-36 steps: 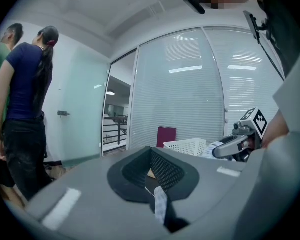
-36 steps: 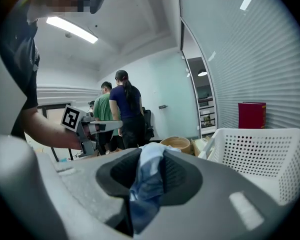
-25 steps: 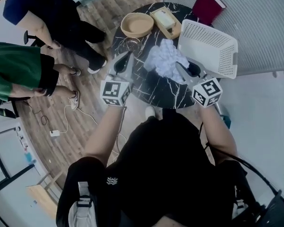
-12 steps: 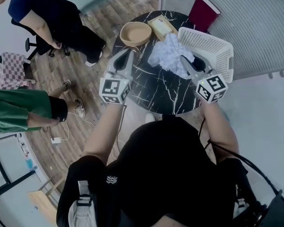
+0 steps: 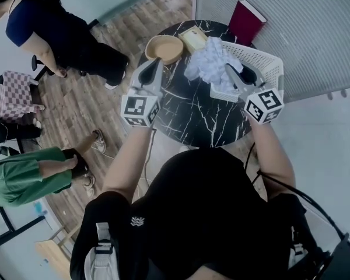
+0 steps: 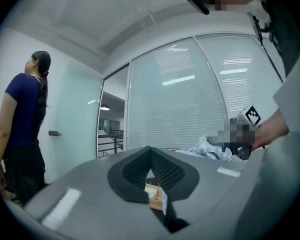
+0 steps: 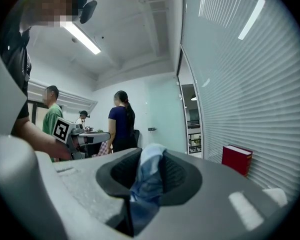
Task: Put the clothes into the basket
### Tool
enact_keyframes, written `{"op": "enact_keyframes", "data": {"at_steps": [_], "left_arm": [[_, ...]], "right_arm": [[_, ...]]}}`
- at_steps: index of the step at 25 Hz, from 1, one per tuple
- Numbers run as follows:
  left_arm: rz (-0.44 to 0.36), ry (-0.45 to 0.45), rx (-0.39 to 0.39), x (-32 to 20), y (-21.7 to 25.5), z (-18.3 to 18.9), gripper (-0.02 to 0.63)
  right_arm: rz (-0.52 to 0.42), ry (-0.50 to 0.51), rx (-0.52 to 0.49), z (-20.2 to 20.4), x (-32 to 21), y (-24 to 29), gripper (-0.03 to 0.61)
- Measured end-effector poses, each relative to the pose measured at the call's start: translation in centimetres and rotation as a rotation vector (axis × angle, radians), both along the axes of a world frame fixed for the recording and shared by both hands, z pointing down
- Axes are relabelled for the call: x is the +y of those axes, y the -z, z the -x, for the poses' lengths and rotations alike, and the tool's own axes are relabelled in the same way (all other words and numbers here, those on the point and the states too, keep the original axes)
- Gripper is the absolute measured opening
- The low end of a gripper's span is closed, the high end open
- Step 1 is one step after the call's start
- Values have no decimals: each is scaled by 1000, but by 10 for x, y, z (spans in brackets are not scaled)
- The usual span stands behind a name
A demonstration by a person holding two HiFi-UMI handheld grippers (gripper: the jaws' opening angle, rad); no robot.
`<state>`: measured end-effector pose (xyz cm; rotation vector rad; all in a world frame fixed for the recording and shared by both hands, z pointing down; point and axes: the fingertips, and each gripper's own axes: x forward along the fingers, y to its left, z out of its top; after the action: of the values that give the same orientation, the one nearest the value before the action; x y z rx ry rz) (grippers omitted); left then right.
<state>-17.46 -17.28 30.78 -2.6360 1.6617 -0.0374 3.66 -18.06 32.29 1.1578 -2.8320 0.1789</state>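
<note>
Head view: the clothes (image 5: 209,63), a pale crumpled bundle, hang from the right gripper (image 5: 229,72) at the left rim of the white basket (image 5: 269,69). The basket sits at the far right edge of the round black bench (image 5: 192,118). The left gripper (image 5: 153,69) is over the bench's left side, near a wooden bowl (image 5: 163,48).

Left gripper view: its jaws are pressed together with nothing between them.

Right gripper view: its jaws are clamped on a fold of the pale blue clothes (image 7: 146,184), and a red book (image 7: 236,159) stands beyond.
</note>
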Motion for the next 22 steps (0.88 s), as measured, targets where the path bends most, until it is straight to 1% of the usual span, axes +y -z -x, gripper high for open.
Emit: {"op": "enact_keyframes", "data": {"at_steps": [7, 22], "left_arm": [[-9, -13, -1, -14, 7, -16, 6], [-18, -75, -6, -49, 15, -65, 6]], "right_arm": [[-28, -32, -14, -24, -17, 17, 104], [-44, -136, -36, -93, -42, 27, 104]]}}
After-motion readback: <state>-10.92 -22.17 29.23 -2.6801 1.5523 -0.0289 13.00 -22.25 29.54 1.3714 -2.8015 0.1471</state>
